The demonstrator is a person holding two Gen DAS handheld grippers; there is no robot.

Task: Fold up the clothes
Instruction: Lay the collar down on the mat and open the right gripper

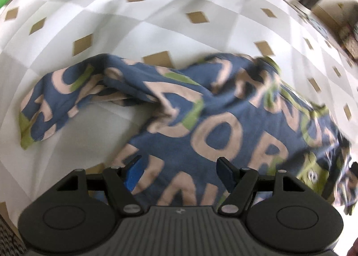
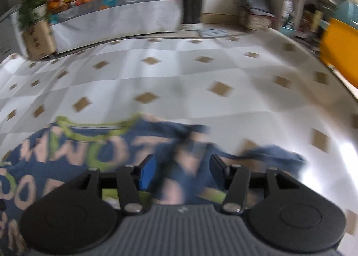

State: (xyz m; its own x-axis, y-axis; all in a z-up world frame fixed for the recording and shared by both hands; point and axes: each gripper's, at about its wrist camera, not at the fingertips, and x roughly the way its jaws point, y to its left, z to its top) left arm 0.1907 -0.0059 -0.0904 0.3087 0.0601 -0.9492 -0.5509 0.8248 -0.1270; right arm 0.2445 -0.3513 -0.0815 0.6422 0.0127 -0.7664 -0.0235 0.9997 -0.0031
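Because the blue T-shirt with big pink letters lies spread on the white cloth with tan diamonds, it fills the middle and right of the left wrist view, its one sleeve trailing out toward the left edge, probably laid flat so it can be turned in over the body. Lower centre, the left gripper hangs above the shirt's body with its jaws spread and nothing between them, so it grips no fabric. Over in the right wrist view, the shirt sits at lower left with its green neckband uppermost, while the right gripper at lower centre has its jaws parted above a blurred, rumpled sleeve; the pads appear clear of the cloth, which suggests that sleeve lies free, waiting to be smoothed.
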